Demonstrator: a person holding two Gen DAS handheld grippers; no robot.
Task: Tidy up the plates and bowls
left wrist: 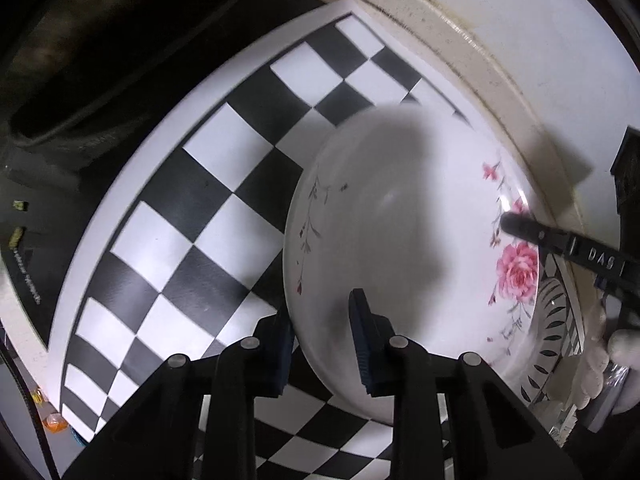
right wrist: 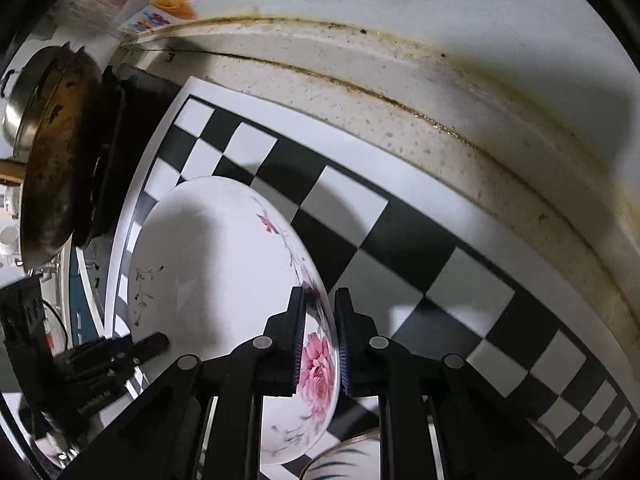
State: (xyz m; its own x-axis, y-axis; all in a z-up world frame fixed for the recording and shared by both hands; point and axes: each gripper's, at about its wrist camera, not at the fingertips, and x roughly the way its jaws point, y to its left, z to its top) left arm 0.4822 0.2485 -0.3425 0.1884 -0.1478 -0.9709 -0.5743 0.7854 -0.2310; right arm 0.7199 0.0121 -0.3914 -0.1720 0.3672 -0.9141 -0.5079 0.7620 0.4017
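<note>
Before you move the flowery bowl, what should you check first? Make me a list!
1. Right hand-held gripper straddles the flowery bowl rim: ok, one finger each side.
2. Left hand-held gripper around the opposite rim: ok, though firmness cannot tell.
3. Right grip firm: cannot tell.
4. Bowl clear of the striped plate beside it: cannot tell.
5. Checkered mat has free room for setting down: ok.
6. Dirty pan away from the bowl: ok.
</note>
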